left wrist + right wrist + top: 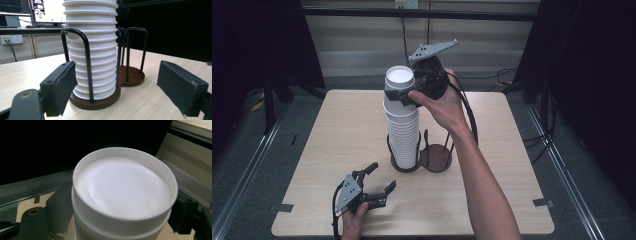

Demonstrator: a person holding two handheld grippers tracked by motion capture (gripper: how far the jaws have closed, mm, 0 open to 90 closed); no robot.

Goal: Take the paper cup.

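A tall stack of white paper cups (pixel 402 130) stands upside down in the left ring of a dark two-ring wire holder (pixel 437 157) at the table's middle. My right gripper (pixel 400 93) is at the top of the stack. Its pads (pixel 60 210) press on both sides of the top cup (pixel 125 185), whose flat white bottom faces up. My left gripper (pixel 382 176) rests near the table's front edge, open, with nothing between its fingers. In the left gripper view the gripper (pixel 121 90) points at the stack (pixel 92 50) and the holder's base (pixel 95 103).
The holder's right ring (pixel 132 76) has no cups in it. The light wooden table (pixel 337 130) has tape marks at its front corners. Dark curtains hang at both sides, and a monitor (pixel 47 10) stands on a desk beyond the table.
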